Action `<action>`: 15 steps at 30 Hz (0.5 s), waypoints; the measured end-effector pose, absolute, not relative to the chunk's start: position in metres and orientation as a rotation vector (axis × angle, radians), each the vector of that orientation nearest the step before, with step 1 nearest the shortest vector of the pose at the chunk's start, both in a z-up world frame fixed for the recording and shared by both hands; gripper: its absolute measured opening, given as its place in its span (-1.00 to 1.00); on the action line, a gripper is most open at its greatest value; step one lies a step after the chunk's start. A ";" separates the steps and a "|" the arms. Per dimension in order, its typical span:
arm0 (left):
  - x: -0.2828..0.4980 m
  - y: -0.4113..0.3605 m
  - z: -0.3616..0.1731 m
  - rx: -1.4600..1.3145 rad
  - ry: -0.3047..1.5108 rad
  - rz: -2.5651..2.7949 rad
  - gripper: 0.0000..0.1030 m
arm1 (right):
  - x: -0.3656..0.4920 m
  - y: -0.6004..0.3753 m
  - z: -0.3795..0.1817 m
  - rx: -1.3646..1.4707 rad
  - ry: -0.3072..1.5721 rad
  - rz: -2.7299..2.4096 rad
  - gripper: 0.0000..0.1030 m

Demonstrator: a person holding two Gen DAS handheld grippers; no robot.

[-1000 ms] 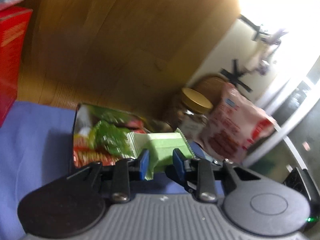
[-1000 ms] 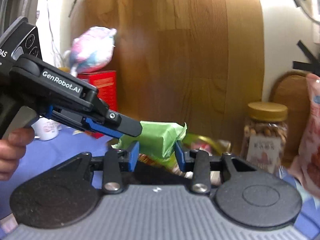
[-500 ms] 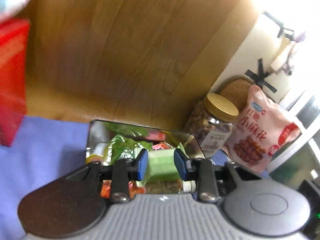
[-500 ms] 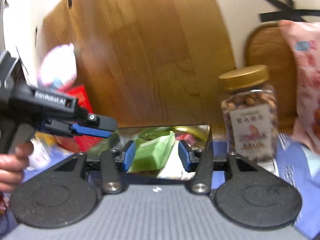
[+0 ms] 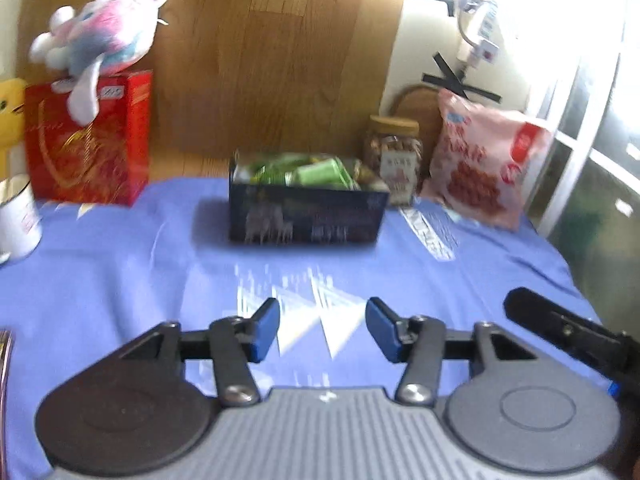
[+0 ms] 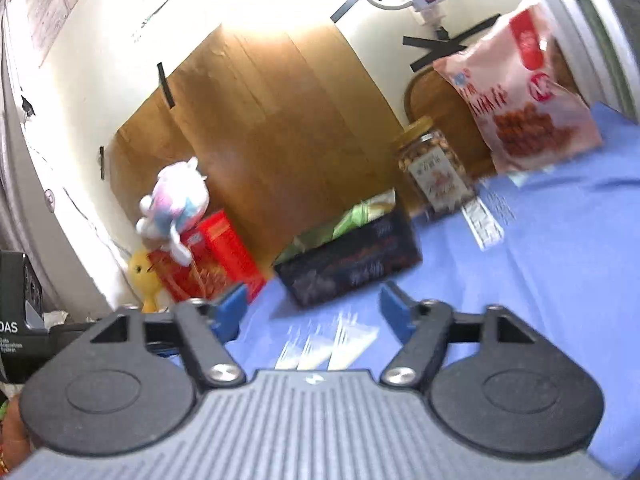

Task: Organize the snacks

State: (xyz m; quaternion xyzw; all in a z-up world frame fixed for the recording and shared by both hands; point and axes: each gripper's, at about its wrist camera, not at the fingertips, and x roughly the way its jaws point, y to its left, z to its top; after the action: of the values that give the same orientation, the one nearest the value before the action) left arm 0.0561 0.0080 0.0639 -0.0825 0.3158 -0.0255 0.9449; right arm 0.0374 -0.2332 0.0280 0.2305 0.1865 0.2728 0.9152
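A dark snack box (image 5: 306, 214) (image 6: 352, 264) sits on the blue tablecloth near the wooden back panel, filled with green snack packets (image 5: 316, 172) (image 6: 360, 214). My left gripper (image 5: 322, 330) hovers over the cloth well in front of the box, its jaws opening with nothing between them. My right gripper (image 6: 314, 310) is tilted, also back from the box, its jaws opening and empty. A black part of the right gripper (image 5: 568, 332) shows at the right edge of the left wrist view.
A nut jar with a gold lid (image 5: 394, 158) (image 6: 434, 168) and a pink snack bag (image 5: 482, 162) (image 6: 524, 92) stand right of the box. A red box (image 5: 90, 140) with a plush toy (image 5: 102, 40) is at the left, beside a white mug (image 5: 16, 220).
Both grippers let go of the green packet, which now lies in the box. Both pulled back from the box and their jaws opened wider.
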 end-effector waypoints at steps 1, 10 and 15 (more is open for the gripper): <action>0.046 0.006 0.061 -0.164 0.647 -0.037 0.01 | 0.024 -0.230 0.027 0.454 0.394 0.553 0.64; -0.030 0.012 0.056 -0.141 0.613 0.113 0.95 | -0.054 -0.215 0.039 0.376 0.364 0.552 1.00; -0.053 0.005 0.069 -0.084 0.545 0.168 1.00 | -0.073 -0.217 0.042 0.403 0.342 0.515 1.00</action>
State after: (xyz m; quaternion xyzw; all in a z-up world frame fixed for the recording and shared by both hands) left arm -0.0535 0.0051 0.0693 -0.0414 0.2688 0.0828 0.9587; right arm -0.0727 -0.2172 0.0422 0.1967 0.1673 0.2517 0.9327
